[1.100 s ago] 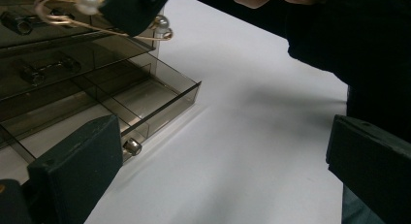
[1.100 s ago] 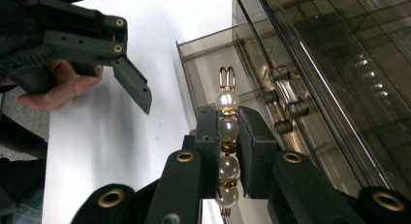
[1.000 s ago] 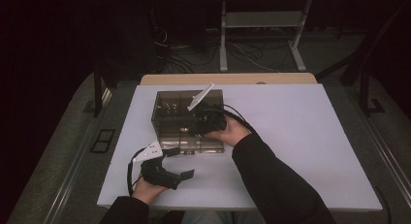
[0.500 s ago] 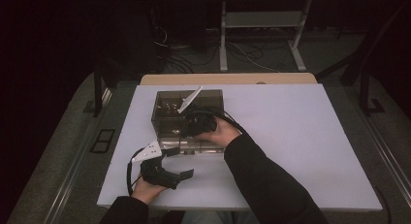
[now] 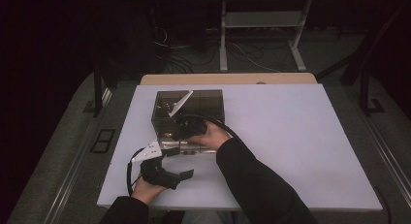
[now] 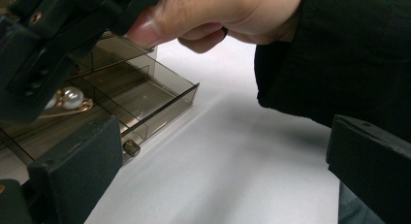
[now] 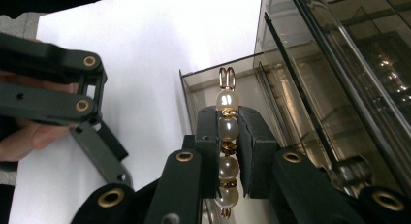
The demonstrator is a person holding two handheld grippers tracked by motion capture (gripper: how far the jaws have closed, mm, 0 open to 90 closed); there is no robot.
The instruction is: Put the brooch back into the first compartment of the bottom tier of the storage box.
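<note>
The pearl clip (image 7: 227, 136) sits clamped between the pads of my right gripper (image 7: 227, 151), just over the open drawer (image 7: 213, 88) of the smoky plastic box (image 5: 191, 110). At about seven o'clock from the box on the white table (image 5: 300, 136), my left gripper (image 5: 167, 173) rests, jaws apart, holding nothing.

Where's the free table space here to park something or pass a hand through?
The table is bare across its whole right half, from the smoked acrylic box to the right edge. A narrower bare strip runs left of the box. Crowded: the near-left, where the open drawer, the right gripper holding the pearl clip and the left gripper cluster.
</note>
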